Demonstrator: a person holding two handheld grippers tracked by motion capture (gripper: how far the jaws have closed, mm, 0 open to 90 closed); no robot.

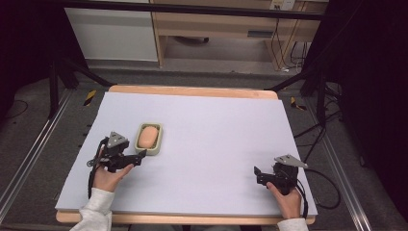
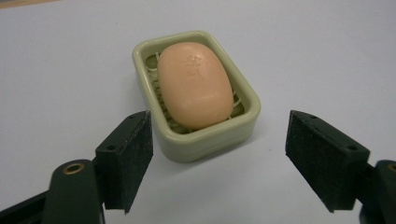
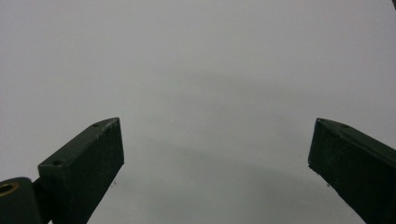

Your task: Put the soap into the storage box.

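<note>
My left hand-held gripper [image 2: 219, 163] gapes wide — the soap [image 2: 194, 85] in its dish [image 2: 205, 140] sits at twelve o'clock. My right hand-held gripper [image 3: 215, 172] is released too, over bare desk [image 3: 196, 70].

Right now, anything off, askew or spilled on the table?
Nothing stands out. The peach oval soap bar sits squarely in its pale green rectangular dish, upright on the light grey mat; no spills or damage visible.

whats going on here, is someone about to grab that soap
A person sits at a table with a two-jaw gripper in each hand. The left gripper is open and aimed at a pale green soap dish holding a peach bar of soap, its jaws just short of the dish and touching nothing. The right gripper is open too, over bare tabletop on the far side, away from the dish.
</note>
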